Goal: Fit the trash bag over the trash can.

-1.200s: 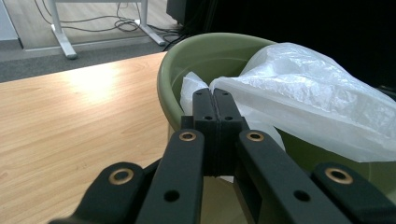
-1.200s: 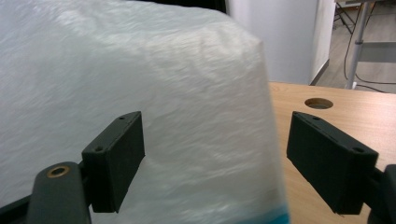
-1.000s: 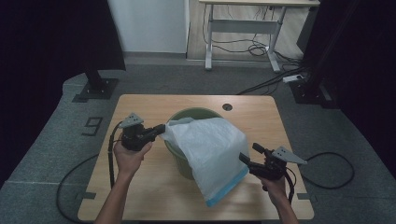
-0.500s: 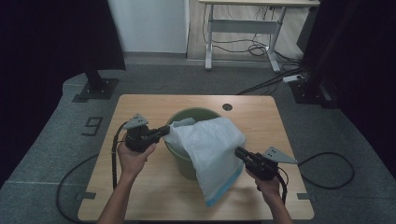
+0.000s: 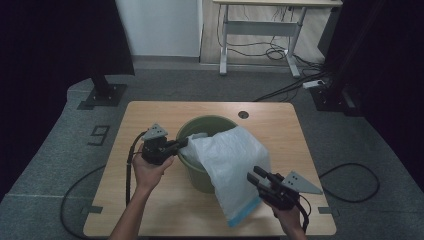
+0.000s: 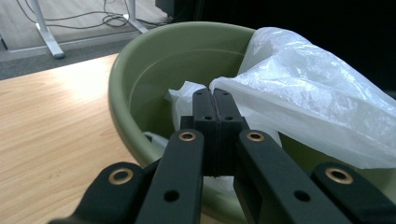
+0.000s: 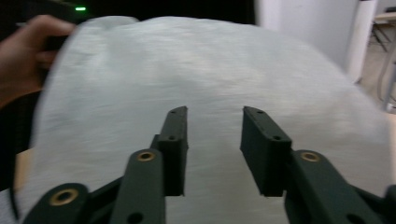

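My left gripper (image 5: pixel 181 145) clamped on the white plastic bag (image 5: pixel 232 167) edge at the green bucket (image 5: pixel 200 172) rim, bag draped over bucket's near side, my right gripper (image 5: pixel 256 178) half open, jaws just opening, nothing between them, beside bag

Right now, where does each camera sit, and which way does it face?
High view: above the person's side, looking forward and down at the table; forearms, both grippers show.
Left gripper view: rides the left gripper, shut on the bag at the bucket rim.
Right gripper view: rides the right gripper, open, facing the bag; the other hand shows.
All share the bag.
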`<state>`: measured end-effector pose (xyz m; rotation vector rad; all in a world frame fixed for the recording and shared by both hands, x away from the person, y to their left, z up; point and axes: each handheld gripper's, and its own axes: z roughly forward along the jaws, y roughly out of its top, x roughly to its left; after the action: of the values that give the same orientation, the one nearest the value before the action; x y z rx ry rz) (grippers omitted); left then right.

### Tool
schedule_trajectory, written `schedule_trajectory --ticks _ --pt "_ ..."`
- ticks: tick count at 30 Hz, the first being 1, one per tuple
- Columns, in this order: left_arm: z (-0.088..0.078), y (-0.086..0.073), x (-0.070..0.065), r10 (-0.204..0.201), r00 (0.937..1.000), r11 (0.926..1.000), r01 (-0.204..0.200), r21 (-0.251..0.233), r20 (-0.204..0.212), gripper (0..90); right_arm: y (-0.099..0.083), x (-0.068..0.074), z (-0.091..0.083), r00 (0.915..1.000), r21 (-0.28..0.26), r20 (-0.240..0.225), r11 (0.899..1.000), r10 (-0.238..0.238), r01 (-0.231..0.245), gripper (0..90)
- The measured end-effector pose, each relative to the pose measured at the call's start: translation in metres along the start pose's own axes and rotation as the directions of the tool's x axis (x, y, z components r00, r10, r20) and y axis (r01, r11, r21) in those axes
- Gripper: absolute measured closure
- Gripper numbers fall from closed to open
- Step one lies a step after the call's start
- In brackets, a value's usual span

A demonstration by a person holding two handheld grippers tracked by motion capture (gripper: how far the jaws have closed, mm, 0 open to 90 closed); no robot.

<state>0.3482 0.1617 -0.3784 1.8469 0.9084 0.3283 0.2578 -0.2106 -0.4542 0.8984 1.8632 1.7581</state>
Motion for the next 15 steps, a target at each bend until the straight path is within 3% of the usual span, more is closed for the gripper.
schedule_trajectory --ticks 5,9,15 --pt "0.003 0.001 -0.004 0.005 1.0 1.0 -0.005 0.006 0.002 89.9 -0.006 0.028 0.001 0.9989 0.022 -0.045 1.0 -0.01 0.011 43.5" --pt "0.003 0.001 -0.003 0.0 1.0 1.0 0.0 0.006 0.0 89.9 -0.01 0.044 0.003 0.9955 0.04 -0.093 0.999 0.016 -0.012 35.8" --pt "0.005 0.001 -0.004 -0.003 1.0 0.9999 0.003 0.013 -0.006 89.9 -0.014 0.067 0.001 0.9939 0.046 -0.11 0.999 0.006 -0.001 28.1"
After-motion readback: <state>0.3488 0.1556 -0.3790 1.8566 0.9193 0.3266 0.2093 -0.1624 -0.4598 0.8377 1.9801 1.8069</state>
